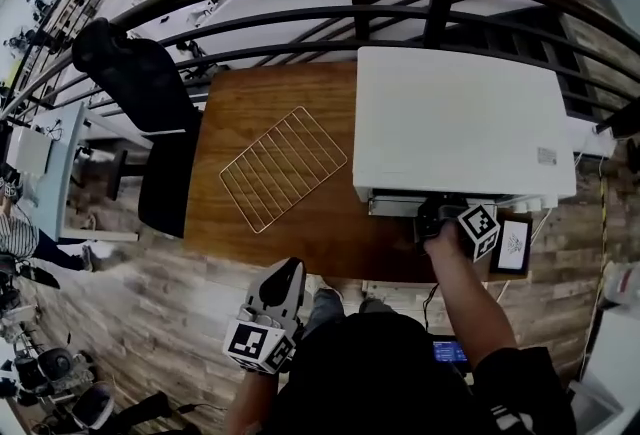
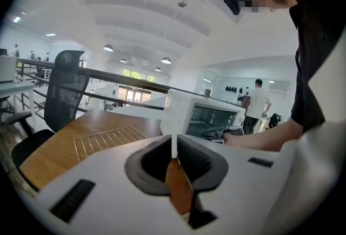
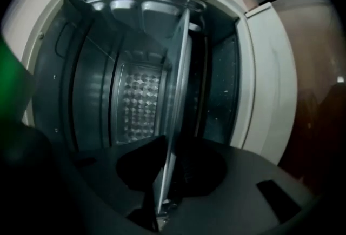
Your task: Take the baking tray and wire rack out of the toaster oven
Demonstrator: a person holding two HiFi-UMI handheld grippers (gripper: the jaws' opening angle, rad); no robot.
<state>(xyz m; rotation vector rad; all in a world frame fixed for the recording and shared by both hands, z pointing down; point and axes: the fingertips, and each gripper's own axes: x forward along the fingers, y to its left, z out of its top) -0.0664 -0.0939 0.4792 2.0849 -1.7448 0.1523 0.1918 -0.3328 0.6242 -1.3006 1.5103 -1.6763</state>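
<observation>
Wooden bench (image 1: 330,233) carries the rack (image 1: 283,168), lying flat at its middle, left of the white oven (image 1: 455,123) and apart from it. Only the right gripper view looks into the oven: there the tray (image 3: 175,109) sits in the dark cavity, its thin metal edge running between the jaws of the right tool (image 3: 165,174), which are closed on that edge. That view is rolled, so the tray reads as near upright. The head view hides the tray under the oven's top; it shows the right forearm stretched forward with its tool at the oven's mouth. The left tool (image 1: 283,275) is held back close to the body, off the bench's near edge and pointing towards it. In its own view the jaws are together with nothing between them, and the rack and oven lie well ahead.
</observation>
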